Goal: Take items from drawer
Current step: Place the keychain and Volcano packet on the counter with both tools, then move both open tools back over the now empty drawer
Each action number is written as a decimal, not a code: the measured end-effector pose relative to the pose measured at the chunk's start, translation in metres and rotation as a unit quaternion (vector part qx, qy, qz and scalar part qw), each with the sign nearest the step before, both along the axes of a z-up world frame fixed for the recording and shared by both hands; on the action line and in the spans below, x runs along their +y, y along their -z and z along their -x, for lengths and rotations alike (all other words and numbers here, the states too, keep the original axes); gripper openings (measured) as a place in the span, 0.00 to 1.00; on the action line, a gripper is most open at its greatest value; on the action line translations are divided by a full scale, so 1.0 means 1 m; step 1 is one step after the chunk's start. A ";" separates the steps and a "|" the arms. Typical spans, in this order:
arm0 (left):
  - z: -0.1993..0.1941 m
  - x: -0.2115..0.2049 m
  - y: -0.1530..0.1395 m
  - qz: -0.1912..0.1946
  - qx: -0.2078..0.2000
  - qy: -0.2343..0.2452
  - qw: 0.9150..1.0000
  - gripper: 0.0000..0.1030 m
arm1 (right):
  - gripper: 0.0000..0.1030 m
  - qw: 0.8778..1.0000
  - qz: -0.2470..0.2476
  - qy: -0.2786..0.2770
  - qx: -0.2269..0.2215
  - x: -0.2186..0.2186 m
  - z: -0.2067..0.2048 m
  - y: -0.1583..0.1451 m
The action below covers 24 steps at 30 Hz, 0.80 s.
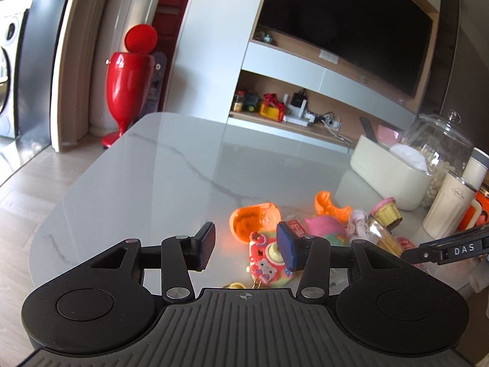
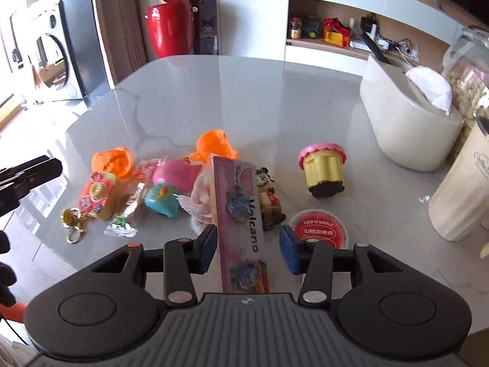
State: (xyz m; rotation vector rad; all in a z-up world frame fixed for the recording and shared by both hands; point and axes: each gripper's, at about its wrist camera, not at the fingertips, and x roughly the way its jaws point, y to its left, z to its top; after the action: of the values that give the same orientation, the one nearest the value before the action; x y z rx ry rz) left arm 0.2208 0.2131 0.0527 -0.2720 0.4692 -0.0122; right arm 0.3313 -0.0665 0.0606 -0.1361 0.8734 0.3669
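No drawer shows in either view. Several small toys lie on the marble table: an orange shell, a pink camera keychain, a pink and teal toy, a panda figure, a cupcake toy and a red-lidded tub. My right gripper is open, with a pink "Volcano" pack lying lengthwise between its fingers, close to the left pad and not clamped. My left gripper is open and holds nothing, hovering just above the camera keychain.
A cream tissue box, a glass jar and a white ribbed cup stand along the table's right side. A red bin stands on the floor beyond the far edge. The table's left edge runs close to my left gripper.
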 end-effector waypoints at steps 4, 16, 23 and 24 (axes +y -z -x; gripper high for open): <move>0.016 0.004 0.011 -0.017 -0.003 -0.010 1.000 0.47 | 0.51 1.000 -0.014 0.001 -0.010 -0.029 0.034 -0.009; 0.166 -0.034 -0.036 -0.040 0.001 -0.053 0.998 0.47 | 0.68 0.991 -0.084 -0.026 -0.097 -0.119 0.170 -0.052; 0.220 -0.108 -0.009 -0.035 0.099 0.009 0.994 0.47 | 0.79 0.991 -0.118 0.010 -0.067 -0.146 0.228 -0.009; 0.222 -0.120 0.000 -0.036 0.117 0.028 0.992 0.47 | 0.79 0.991 -0.119 0.013 -0.060 -0.145 0.234 0.000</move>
State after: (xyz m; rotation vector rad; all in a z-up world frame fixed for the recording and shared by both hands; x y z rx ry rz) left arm -0.0015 0.0928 0.0531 -0.1901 0.7093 -0.0179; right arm 0.0969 -0.2115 0.0607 0.0735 0.7066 0.4310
